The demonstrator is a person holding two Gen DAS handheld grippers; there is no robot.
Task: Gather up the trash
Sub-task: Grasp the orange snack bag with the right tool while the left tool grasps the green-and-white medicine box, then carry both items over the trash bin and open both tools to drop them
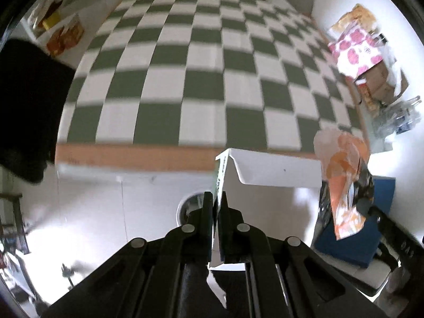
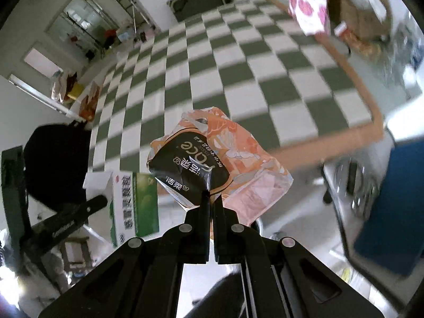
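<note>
Above the checkered mat (image 1: 185,79), nothing blocks us; bags (image 1: 355,47) sit beyond its right edge.
Our left gripper (image 1: 217,201) clamps a white-green carton (image 1: 265,169); our right gripper (image 2: 211,201) pinches a crumpled orange tissue wrapper (image 2: 220,156).

A lived-in home room, by the look of it: green-and-white checked floor mat (image 2: 238,61) as the centre, glazed balcony doors (image 2: 79,23) beyond its far left corner, a heap of boxes and bags (image 1: 371,61) along its right edge.
</note>
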